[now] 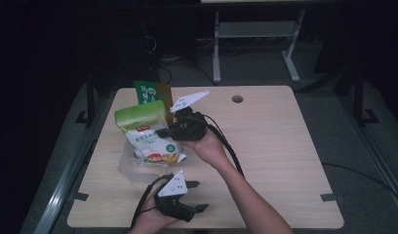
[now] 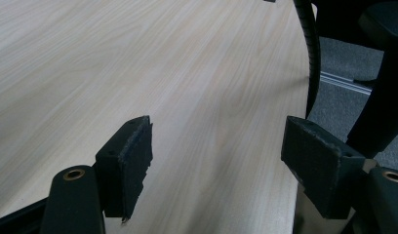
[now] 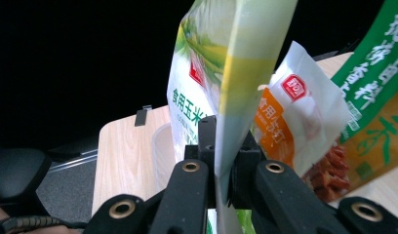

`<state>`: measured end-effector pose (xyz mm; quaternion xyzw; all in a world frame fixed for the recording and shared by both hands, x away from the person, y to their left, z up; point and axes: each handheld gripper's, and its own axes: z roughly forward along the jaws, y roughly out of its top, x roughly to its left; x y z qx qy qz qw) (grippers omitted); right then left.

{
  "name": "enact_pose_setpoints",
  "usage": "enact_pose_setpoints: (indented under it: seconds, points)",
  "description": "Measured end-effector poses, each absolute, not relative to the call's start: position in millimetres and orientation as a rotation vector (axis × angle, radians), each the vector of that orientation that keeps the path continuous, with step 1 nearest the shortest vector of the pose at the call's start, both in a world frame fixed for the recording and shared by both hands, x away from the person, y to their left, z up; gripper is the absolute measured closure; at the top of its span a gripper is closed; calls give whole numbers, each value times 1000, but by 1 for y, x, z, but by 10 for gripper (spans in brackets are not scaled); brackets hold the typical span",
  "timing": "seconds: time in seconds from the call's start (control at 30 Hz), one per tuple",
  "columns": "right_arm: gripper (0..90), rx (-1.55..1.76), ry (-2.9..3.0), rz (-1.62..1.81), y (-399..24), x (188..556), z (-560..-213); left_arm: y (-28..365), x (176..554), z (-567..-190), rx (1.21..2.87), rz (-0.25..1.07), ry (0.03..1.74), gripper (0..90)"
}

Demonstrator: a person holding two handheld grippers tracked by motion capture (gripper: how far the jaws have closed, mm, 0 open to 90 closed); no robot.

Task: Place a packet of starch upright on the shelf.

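while the right gripper (image 3: 221, 195) pinches the green-and-white pouch (image 3: 211, 83) by its edge, left gripper (image 2: 216, 161) spread wide over bare table (image 2: 138, 58), holding nothing

starch bag (image 1: 148, 134) on table (image 1: 275, 146) | tall pouch (image 1: 153, 92) behind it | clear tray (image 1: 131, 163) under it

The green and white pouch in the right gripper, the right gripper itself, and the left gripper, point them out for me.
green and white pouch (image 3: 236, 73): right gripper view, its pale edge fold.
right gripper (image 3: 221, 165): right gripper view, jaws clamped on the pouch.
left gripper (image 2: 216, 156): left gripper view, between its open jaws.
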<state>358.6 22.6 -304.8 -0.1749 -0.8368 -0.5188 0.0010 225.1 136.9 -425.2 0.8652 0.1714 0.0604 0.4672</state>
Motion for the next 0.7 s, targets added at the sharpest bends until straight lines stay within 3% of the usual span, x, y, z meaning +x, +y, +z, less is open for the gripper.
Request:
enact_pose_setpoints:
  seconds: [0.7]
  points:
    - [866,-430,-2604,-1557,71,367,-322,138,223,-424,2110,113,429,269]
